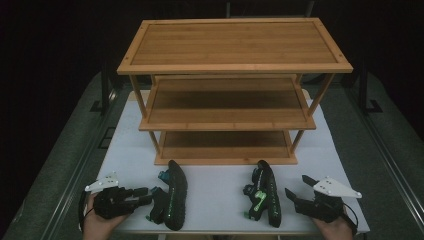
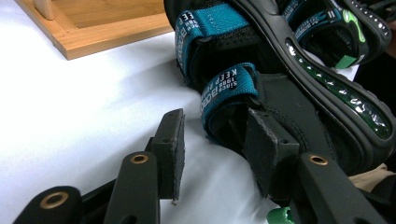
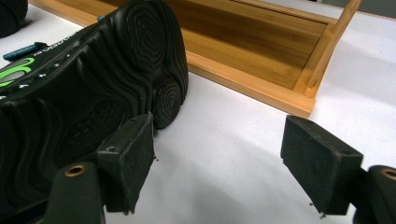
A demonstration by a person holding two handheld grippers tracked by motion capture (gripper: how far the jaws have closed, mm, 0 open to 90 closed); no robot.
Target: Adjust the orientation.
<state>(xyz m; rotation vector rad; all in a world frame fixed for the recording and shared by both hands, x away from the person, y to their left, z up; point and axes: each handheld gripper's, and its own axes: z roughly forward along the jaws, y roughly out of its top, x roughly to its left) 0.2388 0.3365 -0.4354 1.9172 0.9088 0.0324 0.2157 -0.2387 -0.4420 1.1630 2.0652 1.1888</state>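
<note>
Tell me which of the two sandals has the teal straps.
The left sandal, lying on its side beside the left gripper; the right sandal has bright green accents instead.

You are working in a staged recording space, a lab or studio rather than a home. A white table (image 1: 130,150) stands alone under bright light, and everything beyond it on the far side is black. Grey floor (image 1: 65,145) runs along the left and right sides, with dark stand feet (image 1: 372,106) set on it. On the table sits a bare three-tier bamboo rack (image 1: 227,90), a household prop.
</note>
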